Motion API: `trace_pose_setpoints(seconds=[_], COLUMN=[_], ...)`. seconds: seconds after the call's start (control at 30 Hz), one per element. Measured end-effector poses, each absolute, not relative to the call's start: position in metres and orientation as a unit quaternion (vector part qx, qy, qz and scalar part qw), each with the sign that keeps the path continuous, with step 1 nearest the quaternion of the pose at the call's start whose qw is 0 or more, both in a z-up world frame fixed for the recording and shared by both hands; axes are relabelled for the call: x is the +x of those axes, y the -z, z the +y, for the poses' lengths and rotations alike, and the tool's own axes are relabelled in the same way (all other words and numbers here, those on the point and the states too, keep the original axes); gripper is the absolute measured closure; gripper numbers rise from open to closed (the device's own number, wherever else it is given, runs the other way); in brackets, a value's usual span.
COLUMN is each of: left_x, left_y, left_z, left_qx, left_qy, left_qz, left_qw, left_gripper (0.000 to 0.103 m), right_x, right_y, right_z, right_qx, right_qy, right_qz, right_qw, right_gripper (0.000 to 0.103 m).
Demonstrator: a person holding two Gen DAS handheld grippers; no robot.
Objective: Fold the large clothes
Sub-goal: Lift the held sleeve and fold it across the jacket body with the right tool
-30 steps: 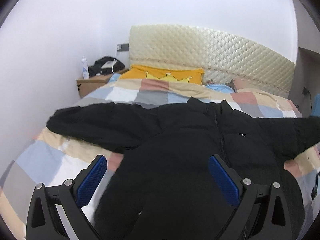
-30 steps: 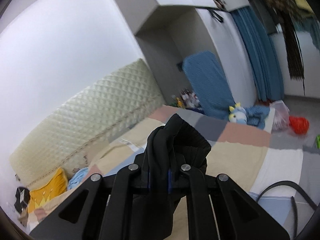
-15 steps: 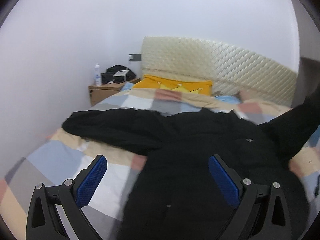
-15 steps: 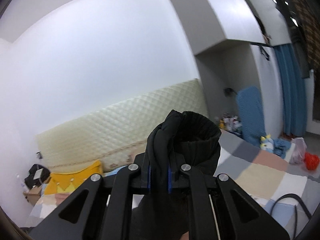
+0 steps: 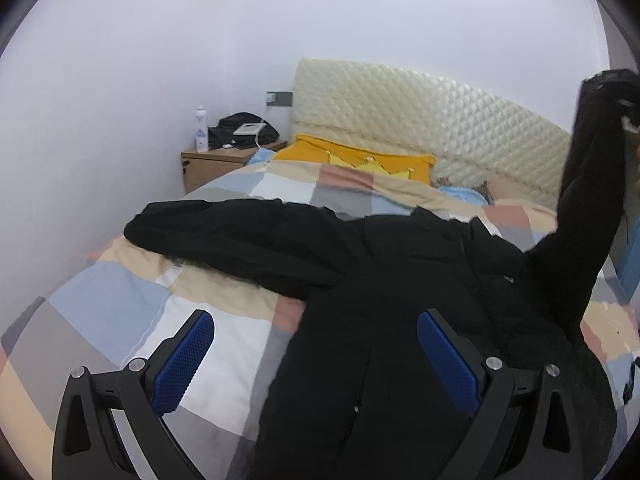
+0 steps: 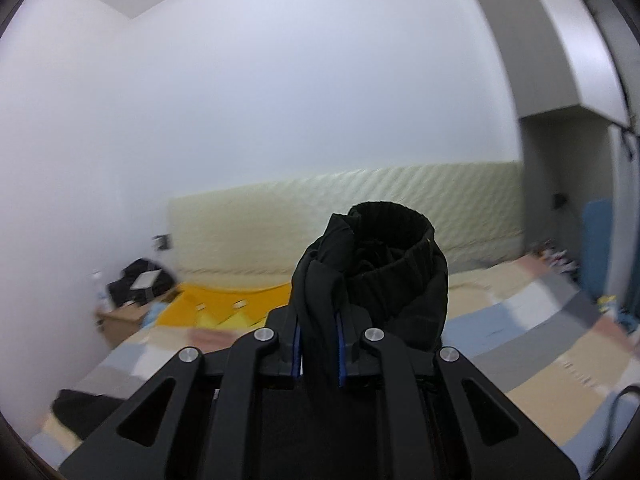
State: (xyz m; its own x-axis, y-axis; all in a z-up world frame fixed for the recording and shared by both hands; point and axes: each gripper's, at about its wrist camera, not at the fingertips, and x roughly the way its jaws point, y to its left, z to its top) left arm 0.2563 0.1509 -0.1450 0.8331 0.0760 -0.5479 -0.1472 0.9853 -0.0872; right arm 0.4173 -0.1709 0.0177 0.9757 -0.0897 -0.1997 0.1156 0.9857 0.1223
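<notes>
Left gripper (image 5: 316, 356): jaws wide apart, nothing between the 2 blue pads (image 5: 186, 354). It hovers over the lower body of the jacket (image 5: 400, 300), not touching it as far as the left view shows.

Right gripper (image 6: 319, 354): jaws nearly closed, clamped on a bunched fold of black fabric just below the sleeve cuff (image 6: 394, 240). The ribbed cuff opening stands up above the fingertips, facing the camera.

Jacket: black, lying face up on the bed (image 5: 120, 300), collar toward the headboard (image 5: 420, 120), front zip running down the middle. 1 sleeve (image 5: 224, 232) lies flat, stretched out to the left across the checked quilt. The other sleeve (image 5: 592, 200) is lifted off the bed at the right edge of the left view, rising steeply from the shoulder to the cuff; its upper end is partly cut off by the frame edge.

Surroundings: yellow pillow (image 5: 360, 160) at the head of the bed, against the headboard. Nightstand (image 5: 216, 164) in the corner to the left of the bed, carrying a white bottle (image 5: 201, 130) and a dark bundle with a white device on it. Right view is motion-blurred at the edges; small items at far right cannot be identified.
</notes>
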Motion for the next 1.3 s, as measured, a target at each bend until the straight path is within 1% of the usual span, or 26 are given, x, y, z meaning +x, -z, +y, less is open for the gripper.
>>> trace_pose_setpoints(seconds=[0.17, 0.37, 0.43, 0.57, 0.63, 0.77, 0.87, 0.93, 0.97, 1.0, 1.03, 1.07, 1.1, 1.13, 1.3], left_x=[0.259, 0.27, 0.273, 0.277, 0.277, 0.282, 0.284, 0.286, 0.286, 0.286, 0.286, 0.286, 0.286, 0.286, 0.284], left_y=[0.149, 0.159, 0.164, 0.171, 0.174, 0.179, 0.181, 0.184, 0.185, 0.185, 0.185, 0.185, 0.185, 0.186, 0.184], left_z=[0.166, 0.184, 0.186, 0.185, 0.188, 0.203, 0.208, 0.207, 0.207, 0.206, 0.206, 0.206, 0.206, 0.206, 0.201], left_qx=[-0.063, -0.069, -0.069, -0.064, -0.071, -0.092, -0.093, -0.088, -0.085, -0.085, -0.085, -0.087, -0.088, -0.091, -0.078], left_qy=[-0.077, -0.094, -0.095, -0.097, -0.099, -0.133, -0.144, -0.145, -0.148, -0.149, -0.151, -0.15, -0.149, -0.145, -0.139], left_qz=[0.278, 0.284, 0.29, 0.3, 0.299, 0.3, 0.303, 0.306, 0.306, 0.305, 0.304, 0.304, 0.306, 0.307, 0.303], left_qw=[0.956, 0.952, 0.95, 0.947, 0.946, 0.94, 0.937, 0.937, 0.937, 0.937, 0.937, 0.937, 0.936, 0.936, 0.94], left_gripper=[0.0, 0.0, 0.0, 0.0, 0.0, 0.0, 0.0, 0.0, 0.0, 0.0, 0.0, 0.0, 0.0, 0.0, 0.0], right_x=[0.441, 0.457, 0.462, 0.47, 0.477, 0.482, 0.483, 0.486, 0.483, 0.481, 0.48, 0.478, 0.477, 0.474, 0.45], right_y=[0.034, 0.095, 0.117, 0.156, 0.176, 0.219, 0.251, 0.264, 0.265, 0.265, 0.262, 0.259, 0.254, 0.248, 0.218], right_z=[-0.115, -0.072, -0.062, -0.039, -0.027, -0.003, 0.011, 0.013, 0.009, 0.008, 0.008, 0.01, 0.011, 0.013, 0.018], right_qx=[0.094, 0.108, 0.122, 0.125, 0.128, 0.108, 0.089, 0.102, 0.107, 0.111, 0.115, 0.118, 0.119, 0.117, 0.088], right_qy=[-0.004, -0.054, -0.07, -0.095, -0.111, -0.144, -0.158, -0.17, -0.172, -0.174, -0.181, -0.188, -0.195, -0.203, -0.219], right_qz=[0.136, 0.181, 0.195, 0.228, 0.246, 0.297, 0.334, 0.352, 0.354, 0.352, 0.347, 0.344, 0.342, 0.338, 0.314], right_qw=[0.986, 0.976, 0.971, 0.961, 0.954, 0.938, 0.925, 0.915, 0.913, 0.913, 0.913, 0.912, 0.911, 0.912, 0.919], right_gripper=[0.089, 0.089, 0.086, 0.085, 0.083, 0.081, 0.077, 0.07, 0.07, 0.063, 0.051, 0.043, 0.027, 0.022, 0.022])
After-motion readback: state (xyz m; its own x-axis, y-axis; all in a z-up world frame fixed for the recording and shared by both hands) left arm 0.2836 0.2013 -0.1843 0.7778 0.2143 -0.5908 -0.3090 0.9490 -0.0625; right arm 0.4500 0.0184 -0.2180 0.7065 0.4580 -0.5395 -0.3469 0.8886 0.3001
